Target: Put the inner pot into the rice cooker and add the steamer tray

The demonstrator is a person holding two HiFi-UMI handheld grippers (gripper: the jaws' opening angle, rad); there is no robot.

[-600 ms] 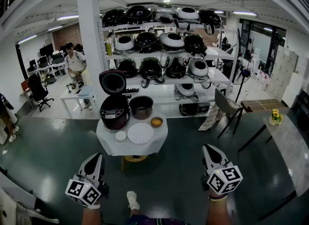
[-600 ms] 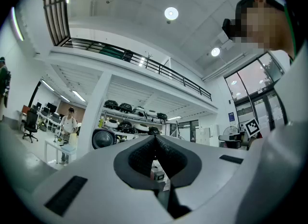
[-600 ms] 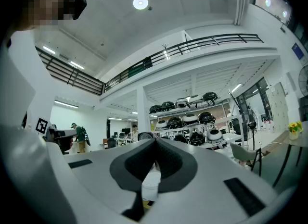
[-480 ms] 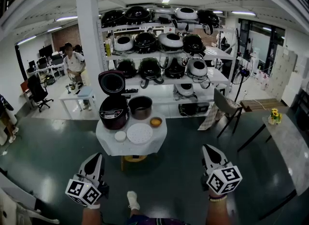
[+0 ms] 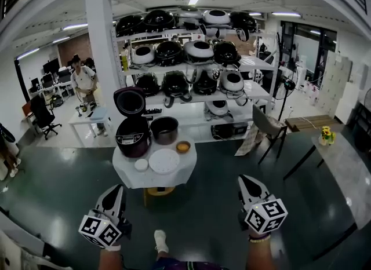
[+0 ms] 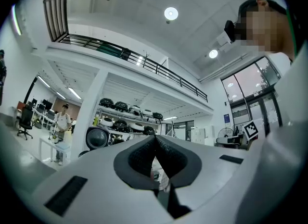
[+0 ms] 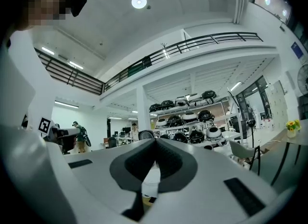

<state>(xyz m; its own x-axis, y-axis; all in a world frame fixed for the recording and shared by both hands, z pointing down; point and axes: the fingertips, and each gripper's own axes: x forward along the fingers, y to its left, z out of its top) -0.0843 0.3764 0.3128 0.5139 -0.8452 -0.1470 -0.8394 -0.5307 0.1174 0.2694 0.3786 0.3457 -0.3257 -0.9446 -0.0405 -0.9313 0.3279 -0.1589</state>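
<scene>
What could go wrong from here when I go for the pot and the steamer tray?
The inner pot stands beside the small bowl, so a jaw reaching for its rim may knock the bowl. The steamer tray lies flat on the tablecloth; pinching its edge could drag the cloth. The left gripper and right gripper are shut and need opening first.

Open floor (image 5: 203,211) all the way up to the counter (image 5: 179,175), nothing in the path. Cooker (image 5: 133,138) lid (image 5: 128,101) stands open at back left, blocks reach from that side; pot (image 5: 164,130) just beside it. Shelves (image 5: 255,92) close behind, chair (image 5: 264,127) off right
</scene>
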